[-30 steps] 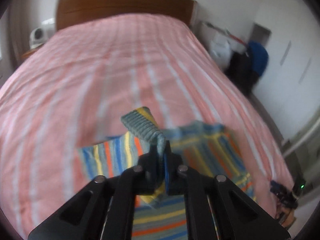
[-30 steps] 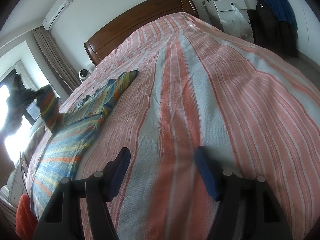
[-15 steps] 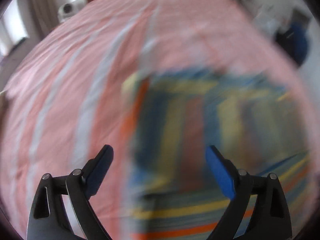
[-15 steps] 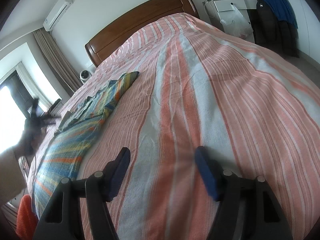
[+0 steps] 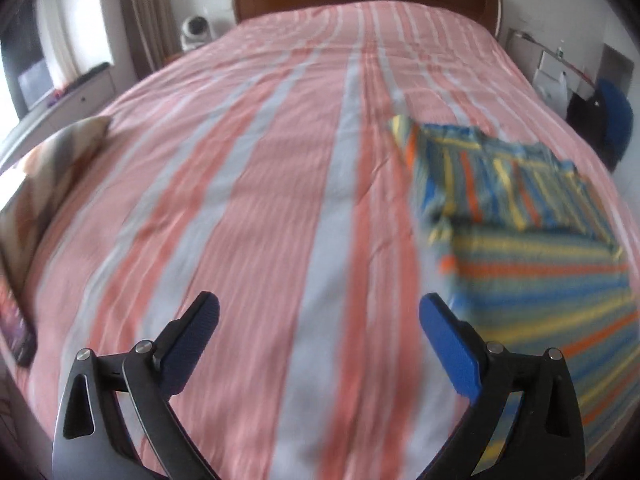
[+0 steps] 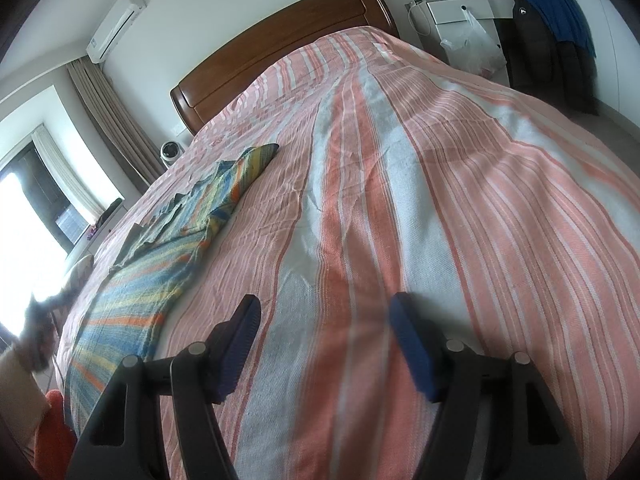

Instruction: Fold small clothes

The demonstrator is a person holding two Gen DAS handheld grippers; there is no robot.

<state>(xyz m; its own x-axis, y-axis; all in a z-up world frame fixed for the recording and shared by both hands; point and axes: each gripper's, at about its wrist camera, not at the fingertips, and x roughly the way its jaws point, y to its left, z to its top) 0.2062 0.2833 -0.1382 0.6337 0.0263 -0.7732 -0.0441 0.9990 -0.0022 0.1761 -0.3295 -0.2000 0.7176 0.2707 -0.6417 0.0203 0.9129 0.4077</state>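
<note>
left gripper (image 5: 318,316): released striped garment (image 5: 520,216), fingers opening, empty | right gripper (image 6: 324,320): fingers apart, unchanged

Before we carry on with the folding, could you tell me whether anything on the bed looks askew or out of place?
Nothing stands out. The striped garment lies partly folded on the bedspread, its top layer slightly rumpled along the edge, as is normal mid-fold. Nothing is spilled or damaged.

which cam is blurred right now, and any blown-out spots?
Left wrist view: motion blur smears the bedspread and striped garment, though the left claw is sharp. Right wrist view: crisp bedspread weave, but the window at left is blown out white. Both show fisheye bulge.
</note>
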